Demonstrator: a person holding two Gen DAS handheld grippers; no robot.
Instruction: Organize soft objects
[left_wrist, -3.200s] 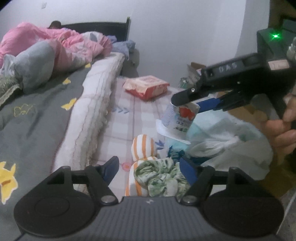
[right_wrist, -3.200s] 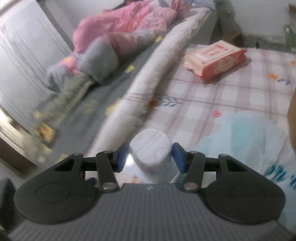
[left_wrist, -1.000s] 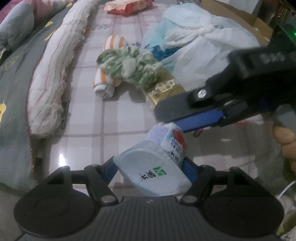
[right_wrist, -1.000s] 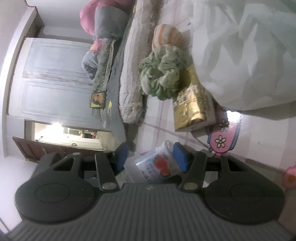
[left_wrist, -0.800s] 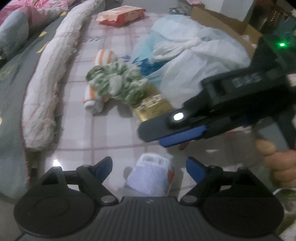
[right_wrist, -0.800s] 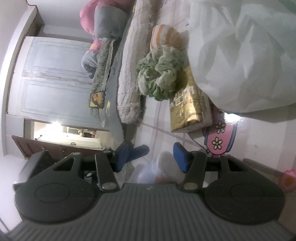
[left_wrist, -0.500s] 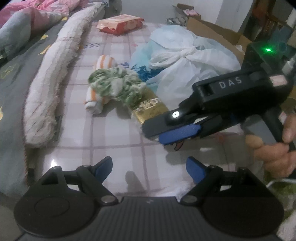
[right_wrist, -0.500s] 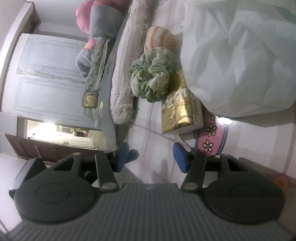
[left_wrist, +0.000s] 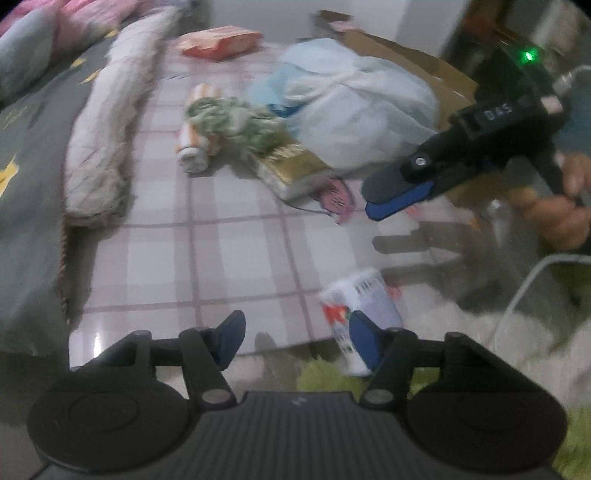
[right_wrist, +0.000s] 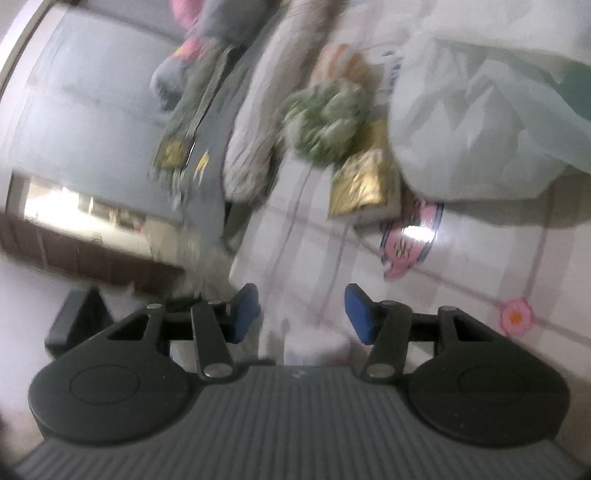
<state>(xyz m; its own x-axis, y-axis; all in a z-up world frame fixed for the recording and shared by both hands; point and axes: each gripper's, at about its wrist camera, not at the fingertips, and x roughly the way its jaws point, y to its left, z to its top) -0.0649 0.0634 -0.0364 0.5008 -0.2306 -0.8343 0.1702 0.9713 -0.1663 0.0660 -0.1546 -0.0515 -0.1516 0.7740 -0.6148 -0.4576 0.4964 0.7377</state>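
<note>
Tissue pack (left_wrist: 360, 314), white with red print, lay on the plaid mat (left_wrist: 229, 251) at its near edge, right beside a fluffy rug (left_wrist: 461, 332). It sat just past the left gripper's (left_wrist: 297, 338) right blue pad, outside the gap, contact with the pad unclear. Left jaws had just been closing, nothing between them: released, not holding. Right wrist view showed a pale blurred shape low between the right gripper's (right_wrist: 301, 314) pads, probably the same pack, below and not pinched. Right jaws were parted, grasping nothing. In the left view the right gripper (left_wrist: 400, 195) hung above the mat, held by a hand (left_wrist: 554, 210).

Further out: a gold packet (left_wrist: 291, 170) touched a green-white cloth bundle (left_wrist: 236, 122), with an orange-striped sock (left_wrist: 192, 144) against that bundle. A big pale plastic bag (left_wrist: 354, 107) sat behind the packet. A pink flowered item (left_wrist: 334, 192) poked out just beside the packet. A rolled blanket edge (left_wrist: 107, 129) ran along the mat's left side. A red wipes pack (left_wrist: 218, 42) lay at the far end. Both views were motion-blurred.
</note>
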